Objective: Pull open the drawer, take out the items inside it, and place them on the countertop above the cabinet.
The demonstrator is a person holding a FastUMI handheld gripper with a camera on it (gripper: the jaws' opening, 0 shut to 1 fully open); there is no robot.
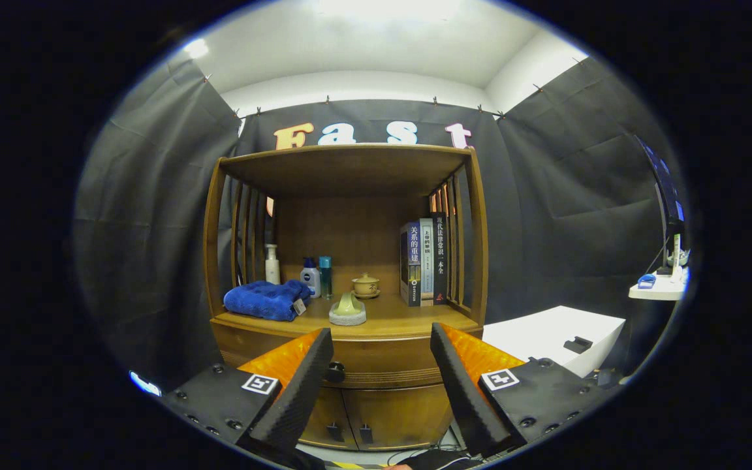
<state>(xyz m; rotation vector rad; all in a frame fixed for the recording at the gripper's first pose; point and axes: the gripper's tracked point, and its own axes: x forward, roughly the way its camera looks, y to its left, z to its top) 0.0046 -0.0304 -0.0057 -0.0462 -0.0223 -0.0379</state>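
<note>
tool wide open, empty | drawer closed, knob beside left finger

The one camera rides on the gripper and looks straight ahead along its two fingers, which spread wide apart and frame the bottom of the picture. It faces the wooden cabinet head-on, from a little way back, at about the height of the countertop. The closed drawer sits between and just beyond the fingertips, so the lens looks slightly down on it. The fisheye bends everything wide, pulling in the ceiling above and a white table off to the right.
</note>
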